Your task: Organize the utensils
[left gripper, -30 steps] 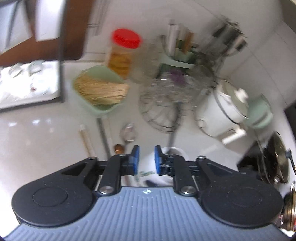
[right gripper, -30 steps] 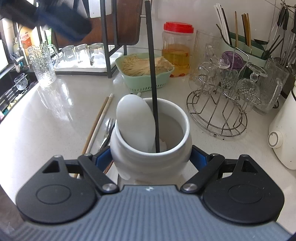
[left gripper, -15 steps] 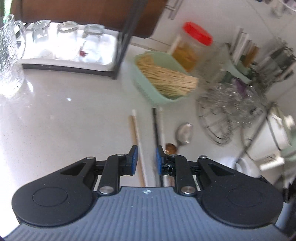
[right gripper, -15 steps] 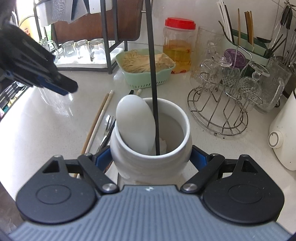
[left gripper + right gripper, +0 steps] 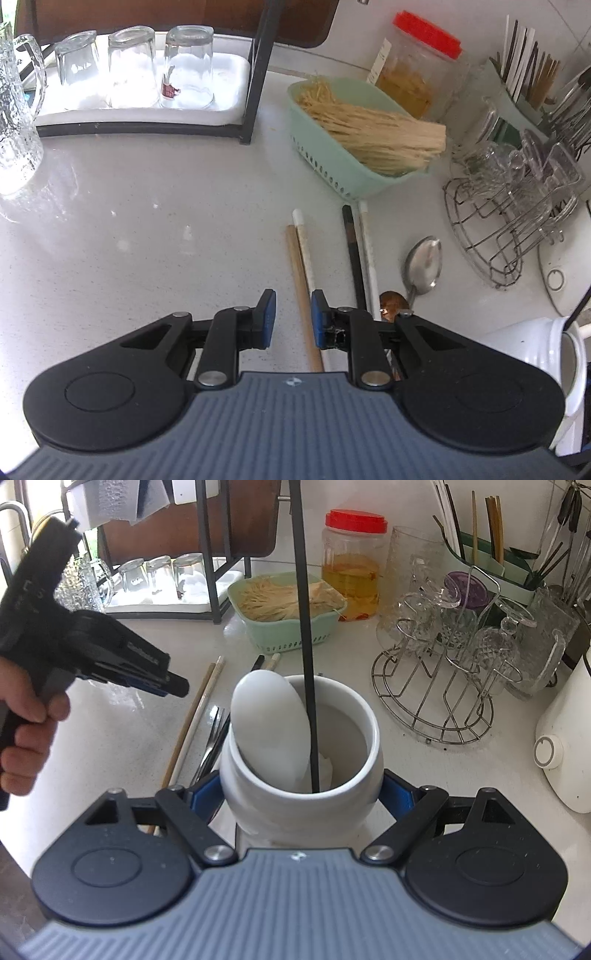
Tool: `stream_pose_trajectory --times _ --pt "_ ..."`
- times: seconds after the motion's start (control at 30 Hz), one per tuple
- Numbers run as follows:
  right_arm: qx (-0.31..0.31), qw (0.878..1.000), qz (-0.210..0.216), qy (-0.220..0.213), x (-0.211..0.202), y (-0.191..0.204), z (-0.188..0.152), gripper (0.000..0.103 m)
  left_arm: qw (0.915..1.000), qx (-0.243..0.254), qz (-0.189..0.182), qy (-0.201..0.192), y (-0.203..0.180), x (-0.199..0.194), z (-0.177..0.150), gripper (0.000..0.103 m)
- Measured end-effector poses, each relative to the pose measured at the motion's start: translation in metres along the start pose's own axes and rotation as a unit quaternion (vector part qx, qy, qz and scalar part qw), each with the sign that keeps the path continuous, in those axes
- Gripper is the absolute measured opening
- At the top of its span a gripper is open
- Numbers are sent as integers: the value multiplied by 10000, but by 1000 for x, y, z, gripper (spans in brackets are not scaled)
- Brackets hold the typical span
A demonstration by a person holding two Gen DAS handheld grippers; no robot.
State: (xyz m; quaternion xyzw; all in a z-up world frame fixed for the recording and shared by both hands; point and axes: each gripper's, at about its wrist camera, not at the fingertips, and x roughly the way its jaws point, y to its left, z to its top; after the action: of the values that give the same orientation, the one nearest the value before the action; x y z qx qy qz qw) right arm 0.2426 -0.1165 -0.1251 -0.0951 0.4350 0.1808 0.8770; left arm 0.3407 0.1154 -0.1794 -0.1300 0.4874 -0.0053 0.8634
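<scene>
We hold the white jar [image 5: 299,775] with our right gripper [image 5: 299,797]. Its 2 blue pads press on the jar's 2 sides, so the grip is tight. The jar stands on the white counter [image 5: 129,240]. Inside it we see a white spoon [image 5: 271,723] leaning to the left and a black stick [image 5: 306,646] standing almost straight up.

Our left gripper [image 5: 293,314] hangs over the counter with nothing between its fingers. The jaws stand a little apart. A tan chopstick [image 5: 301,291] lies on the counter and shows through the gap, but the pads do not touch it. In the right view, a hand [image 5: 26,734] holds this gripper to the left of the jar, and it points down and to the right.

More things to sort lie on the counter. A white chopstick [image 5: 303,243] lies just beside the tan one. A black chopstick [image 5: 352,254] and another white chopstick [image 5: 367,251] lie side by side, to the right. Next comes a metal spoon [image 5: 423,264], and a small brown spoon [image 5: 393,301] is near its handle. A fork [image 5: 212,738] lies just left of the jar.

Behind these things sit a green basket [image 5: 325,155] of noodles, a jar with a red lid [image 5: 417,77], and a wire rack [image 5: 509,218] of glasses. 3 glasses stand upside down on a white tray [image 5: 229,74].
</scene>
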Motion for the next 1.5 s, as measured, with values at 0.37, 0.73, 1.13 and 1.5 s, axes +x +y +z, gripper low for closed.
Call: stream_pose_trajectory --times 0.37,0.73,1.13,1.5 --pt "-24 10000 66 40 0 -1 0 90 9997 57 217 -109 -9 16 -8 22" --pt "-64 9999 96 30 0 -2 0 90 9993 -5 380 14 -16 17 -7 13" --pt "-37 9999 64 102 0 -1 2 90 9982 213 525 182 -22 13 -10 0" --pt "-113 9998 144 7 -1 -3 0 90 9995 -89 274 117 -7 -10 -32 0"
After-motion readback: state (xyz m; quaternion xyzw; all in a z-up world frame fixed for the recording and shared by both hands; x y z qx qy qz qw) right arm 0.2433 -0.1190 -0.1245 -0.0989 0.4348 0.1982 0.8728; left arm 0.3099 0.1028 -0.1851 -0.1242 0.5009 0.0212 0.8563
